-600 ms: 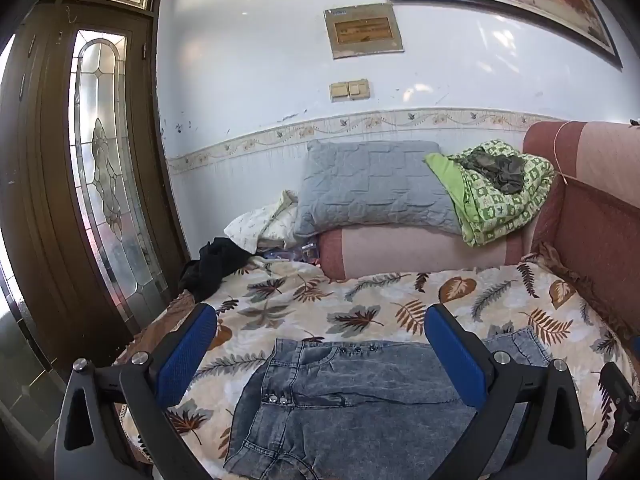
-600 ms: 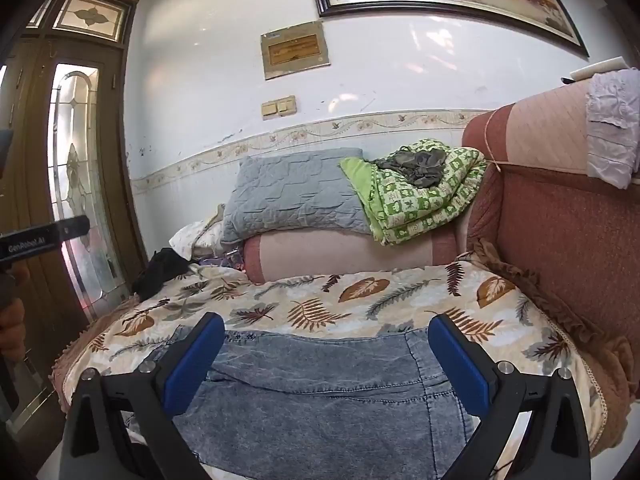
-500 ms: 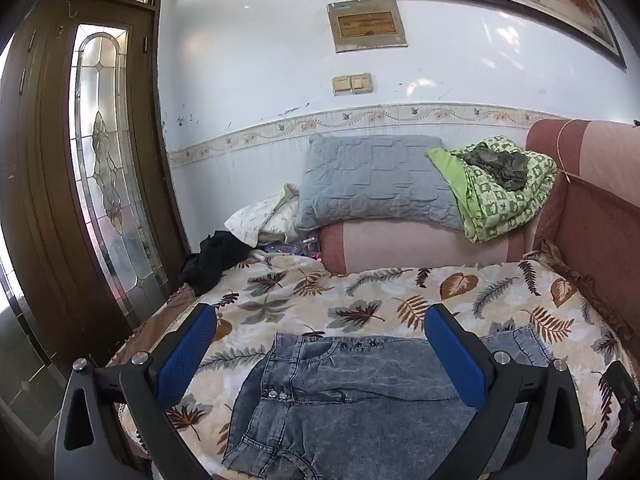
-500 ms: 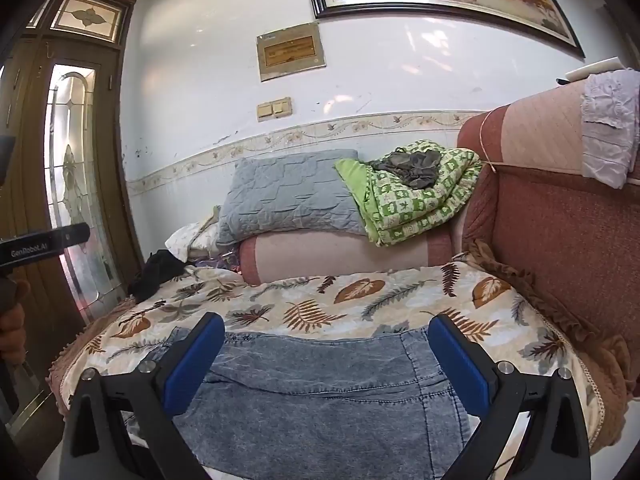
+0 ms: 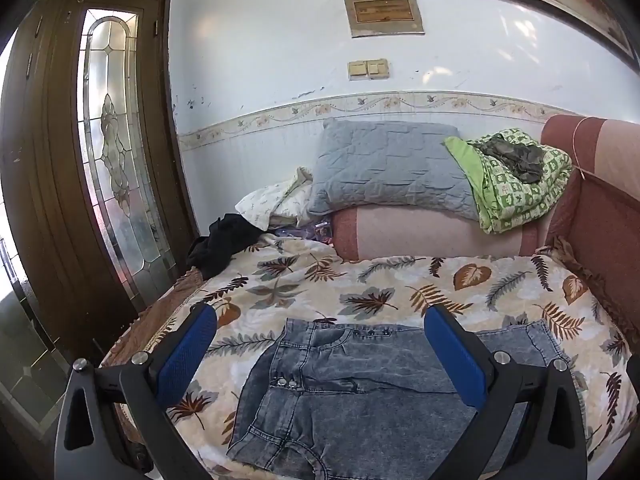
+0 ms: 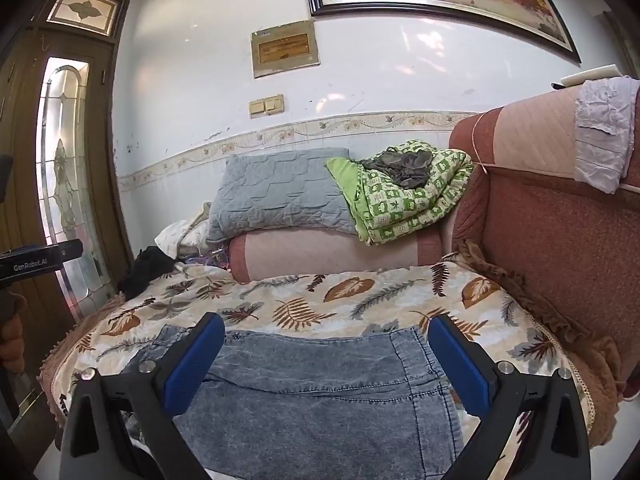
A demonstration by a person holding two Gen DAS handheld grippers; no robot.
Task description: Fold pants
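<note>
A sofa covered with a leaf-print blanket (image 5: 400, 280) fills both views, set against a white wall (image 5: 260, 60) with a patterned border strip, a double light switch (image 5: 368, 69) and a small framed plaque (image 5: 383, 10). A wooden door (image 5: 116, 160) with leaded glass stands at the left. On the pink armrest (image 5: 432, 236) lie a grey quilted pillow (image 5: 388, 168) and a green patterned quilt (image 5: 516, 184); a black garment (image 5: 224, 244) sits near the door-side edge.

The denim pants (image 5: 340, 392) lie flat on the blanket, waistband toward the door side, directly below both grippers. The left gripper (image 5: 320, 332) hovers above the waist end with its blue fingers (image 5: 188, 354) spread wide, pinching nothing. The right gripper (image 6: 326, 338) hangs over the leg end, fingers (image 6: 460, 364) likewise spread and empty.

Compared with half a second ago, both cameras sit a little farther back and higher: slightly more of the blanket shows beyond the pants, which have not shifted.
</note>
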